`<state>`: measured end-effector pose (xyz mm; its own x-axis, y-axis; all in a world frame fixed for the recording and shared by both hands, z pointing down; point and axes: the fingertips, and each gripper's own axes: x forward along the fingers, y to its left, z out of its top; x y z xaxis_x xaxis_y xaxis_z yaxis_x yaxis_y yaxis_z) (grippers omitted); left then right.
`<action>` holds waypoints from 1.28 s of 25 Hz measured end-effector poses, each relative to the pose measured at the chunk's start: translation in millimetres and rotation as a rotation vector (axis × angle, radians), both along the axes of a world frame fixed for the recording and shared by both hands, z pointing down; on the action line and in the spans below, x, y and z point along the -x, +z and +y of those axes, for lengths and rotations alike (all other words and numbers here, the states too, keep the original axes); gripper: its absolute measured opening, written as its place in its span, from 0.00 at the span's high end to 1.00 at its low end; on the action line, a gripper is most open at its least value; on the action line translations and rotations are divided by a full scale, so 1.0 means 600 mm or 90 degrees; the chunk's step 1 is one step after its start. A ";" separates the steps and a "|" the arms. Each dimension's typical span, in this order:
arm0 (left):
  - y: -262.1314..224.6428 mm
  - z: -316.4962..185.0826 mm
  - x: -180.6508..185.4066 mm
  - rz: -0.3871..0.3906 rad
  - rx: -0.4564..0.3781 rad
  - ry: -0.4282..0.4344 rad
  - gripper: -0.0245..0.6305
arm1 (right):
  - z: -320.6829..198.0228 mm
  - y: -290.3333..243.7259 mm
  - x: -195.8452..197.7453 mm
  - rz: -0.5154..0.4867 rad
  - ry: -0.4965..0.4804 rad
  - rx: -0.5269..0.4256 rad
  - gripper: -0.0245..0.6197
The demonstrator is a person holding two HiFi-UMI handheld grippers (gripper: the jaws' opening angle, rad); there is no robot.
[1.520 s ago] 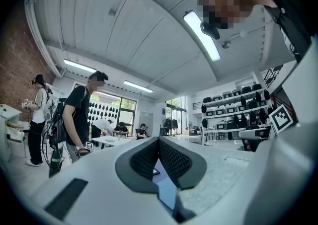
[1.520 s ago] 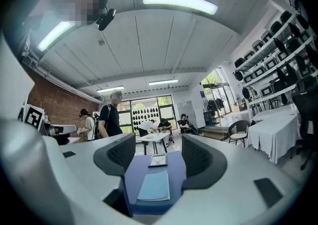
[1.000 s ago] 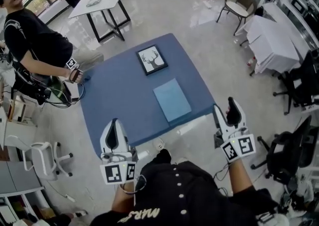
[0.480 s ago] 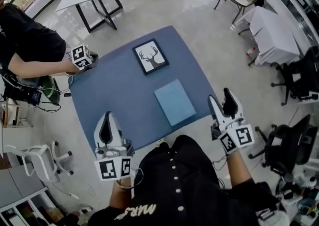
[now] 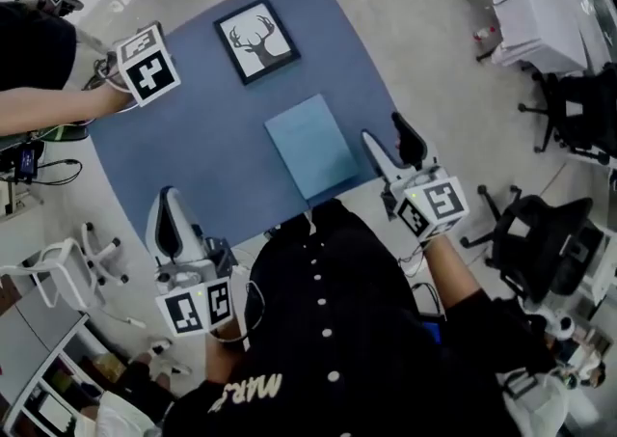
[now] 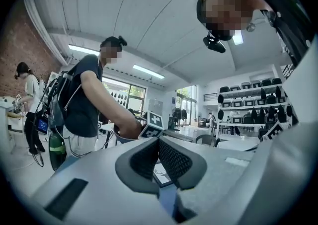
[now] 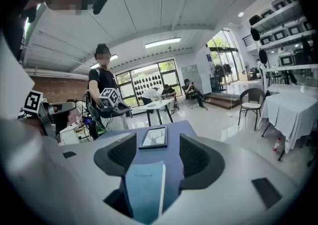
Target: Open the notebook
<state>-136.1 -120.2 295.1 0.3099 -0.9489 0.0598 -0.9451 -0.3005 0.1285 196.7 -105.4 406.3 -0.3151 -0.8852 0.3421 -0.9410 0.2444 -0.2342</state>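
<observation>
The pale blue notebook (image 7: 144,189) lies closed on the blue table (image 5: 193,136), just ahead of the right gripper (image 5: 388,136), whose jaws stand wide and empty. The left gripper (image 5: 166,199), pinched together on nothing, hangs well to its other side. The notebook looks thin, light and a bit floppy. I'd lift the cover at its page edge, on the right gripper's side.

left tongs (image 5: 169,199): closed, level | right tongs (image 5: 386,132): apart, tilted down

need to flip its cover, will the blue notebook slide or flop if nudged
The notebook lies flat and closed on the blue table, so a nudge would probably slide it, not tip it. It looks thin, so likely light. Its cover edge looks straight, so probably fairly stiff.
</observation>
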 end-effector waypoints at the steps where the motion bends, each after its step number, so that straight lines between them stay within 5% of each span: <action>1: 0.006 -0.003 -0.005 -0.002 0.005 -0.001 0.96 | -0.006 0.019 0.002 -0.001 -0.010 0.015 0.54; 16: 0.154 0.003 -0.064 -0.017 0.112 0.004 0.96 | 0.022 0.346 0.069 -0.038 -0.129 0.308 0.56; 22: 0.184 0.019 -0.061 -0.021 0.133 -0.011 0.96 | 0.036 0.390 0.075 -0.027 -0.139 0.345 0.65; 32: 0.192 0.030 -0.043 -0.021 0.139 -0.028 0.96 | 0.031 0.378 0.071 0.094 -0.129 0.304 0.82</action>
<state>-110.4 -102.3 410.1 0.2626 -0.9251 0.2745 -0.9616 -0.2272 0.1541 153.9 -86.8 633.0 -0.3819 -0.5468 0.7451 -0.9172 0.3237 -0.2325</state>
